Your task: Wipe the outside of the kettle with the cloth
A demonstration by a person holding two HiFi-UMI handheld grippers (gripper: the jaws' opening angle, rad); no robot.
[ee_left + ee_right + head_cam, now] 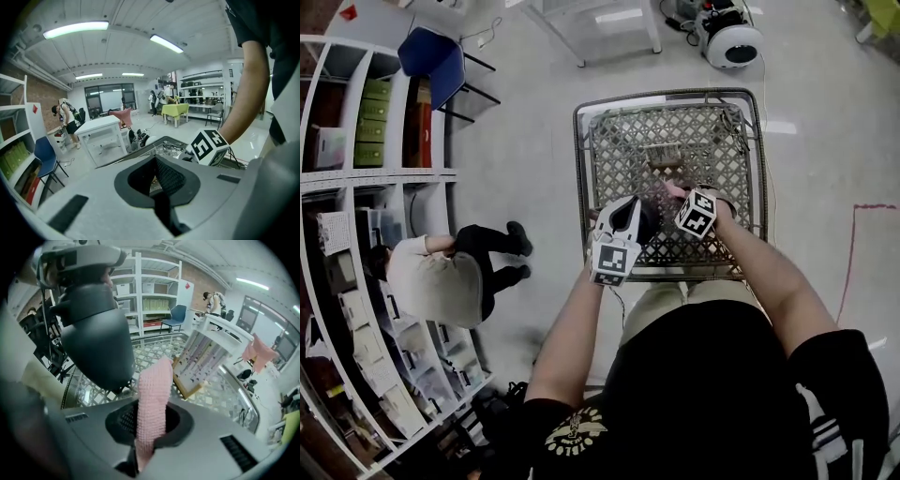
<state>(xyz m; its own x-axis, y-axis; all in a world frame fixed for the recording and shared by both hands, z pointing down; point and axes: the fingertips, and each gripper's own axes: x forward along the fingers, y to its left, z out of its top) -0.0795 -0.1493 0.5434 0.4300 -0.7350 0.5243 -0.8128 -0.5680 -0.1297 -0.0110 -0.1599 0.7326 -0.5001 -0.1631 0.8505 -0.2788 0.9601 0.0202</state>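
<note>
A dark grey kettle hangs above the wire cart, and the pale body of my left gripper shows right over its top. In the head view the kettle is a dark shape between the two grippers, with my left gripper shut on its top part. The left gripper view shows only its own nearly closed jaws, and the kettle is hidden there. My right gripper is shut on a pink knitted cloth that stands up beside the kettle's lower right side. Whether cloth and kettle touch is unclear.
The wire cart stands right in front of me, with a wooden-framed board lying in it. At the left a person crouches by white shelves. A blue chair and white tables stand further off.
</note>
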